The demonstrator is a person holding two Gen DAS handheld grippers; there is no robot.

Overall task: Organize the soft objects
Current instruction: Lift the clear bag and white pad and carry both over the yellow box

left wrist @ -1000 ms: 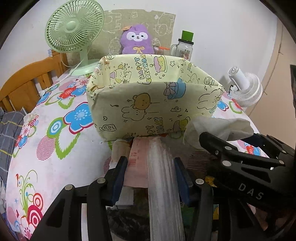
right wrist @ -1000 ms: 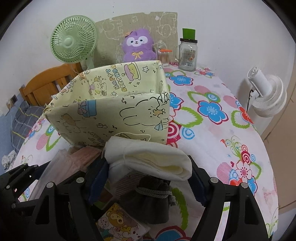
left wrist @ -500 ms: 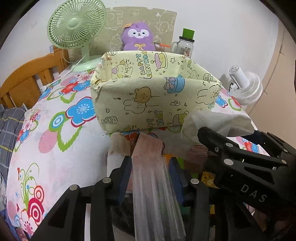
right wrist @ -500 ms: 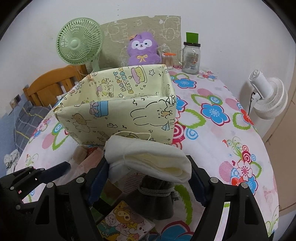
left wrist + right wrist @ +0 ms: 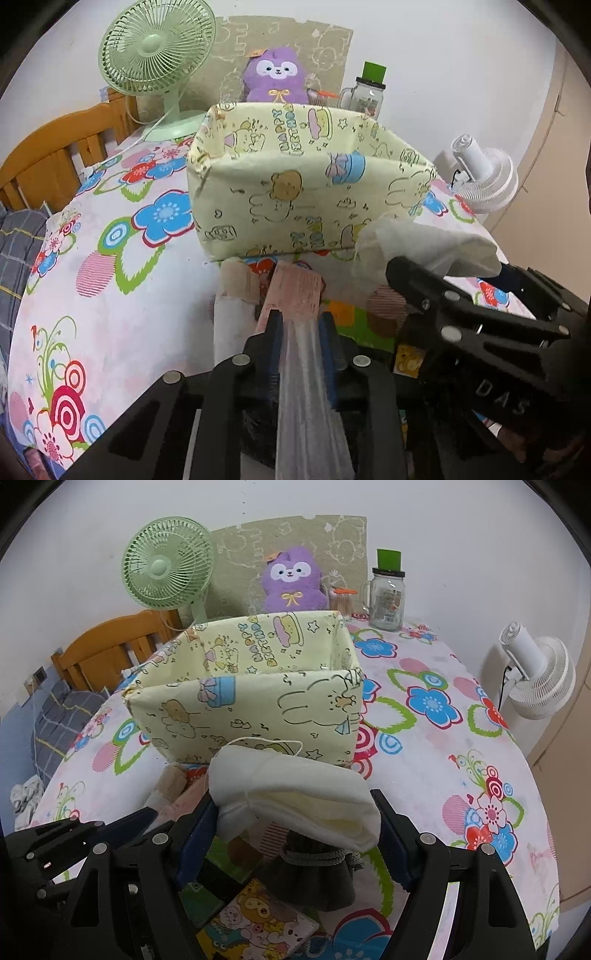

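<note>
Left gripper (image 5: 300,325): jaws pinched nearly together on a clear crinkly plastic packet (image 5: 308,387) with pinkish stuff inside, low in front of the fabric bin.
Right gripper (image 5: 295,823): jaws spread wide, pressed on both ends of a folded cream cloth (image 5: 295,794), soft and a bit puffy, with a loose thread looping off the top.
Fabric bin (image 5: 243,709): floppy pale yellow box with cartoon bears and bunnies, open top, sits mid-table right behind both held things. Looks empty from the right wrist view, though I can't see the bottom.
In the way: the bin's near wall stands between both grippers and the opening, and its rim sags a little.
Clutter under the grippers: a dark grey drawstring pouch (image 5: 314,871), a flat cartoon-bear pack (image 5: 255,923), and a beige roll (image 5: 238,284) beside the packet.
Table (image 5: 424,775): round, with a smooth cloth in loud flower print.
Back row: mint green desk fan (image 5: 168,568), fuzzy purple plush (image 5: 293,581), glass jar with a green lid (image 5: 387,594).
Off to the side: white fan (image 5: 535,679) past the table edge, wooden chair (image 5: 107,650) on the other side.
</note>
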